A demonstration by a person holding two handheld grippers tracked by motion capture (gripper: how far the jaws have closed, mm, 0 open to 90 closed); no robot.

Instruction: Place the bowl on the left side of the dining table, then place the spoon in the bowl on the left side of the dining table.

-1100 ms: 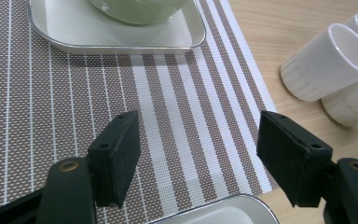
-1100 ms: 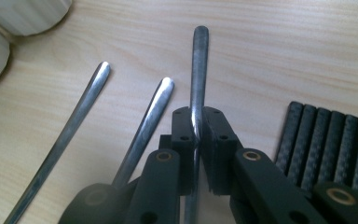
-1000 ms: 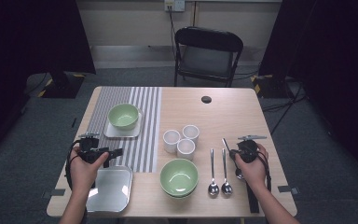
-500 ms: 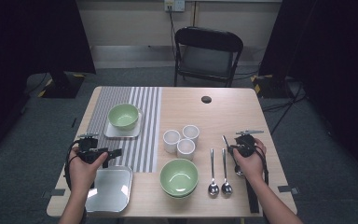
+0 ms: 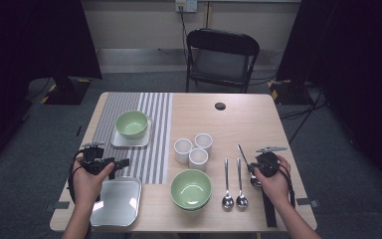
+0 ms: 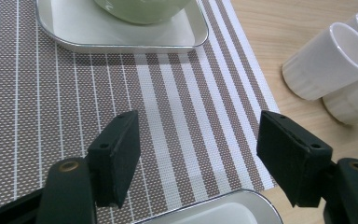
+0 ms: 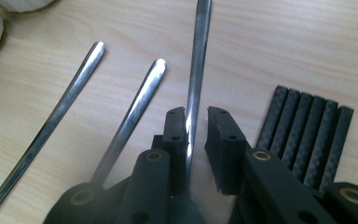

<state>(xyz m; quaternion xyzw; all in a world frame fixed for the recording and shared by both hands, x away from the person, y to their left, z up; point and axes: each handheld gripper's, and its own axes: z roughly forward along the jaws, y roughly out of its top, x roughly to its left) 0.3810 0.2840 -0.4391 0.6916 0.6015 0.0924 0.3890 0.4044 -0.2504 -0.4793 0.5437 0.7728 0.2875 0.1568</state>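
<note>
Right tool [image 7: 196,116]: I see its jaws nearly together with a spoon's handle [image 7: 196,60] between them; the handle lies against one pad, a small gap shows at the other, so I count no firm grip. The jaws have just been opening a little.
Held-at spoon [image 5: 245,160]: at the right of my table [image 5: 278,134], its handle angled away from me, its bowl hidden under the tool.
Left tool [image 6: 198,149]: jaws wide apart, nothing between them, over the striped mat [image 6: 121,93].
Beside the spoon: two more spoons [image 5: 233,181] lie just left of it, parallel, bowls toward me.
Further left: a green bowl [image 5: 191,188]; three white cups [image 5: 193,149] behind it.
Right of the tool: a black ribbed strip [image 7: 303,135] on the table.
Near my left tool: an empty metal tray [image 5: 115,201]; a second tray [image 5: 129,140] with a green bowl [image 5: 131,123] farther off.
</note>
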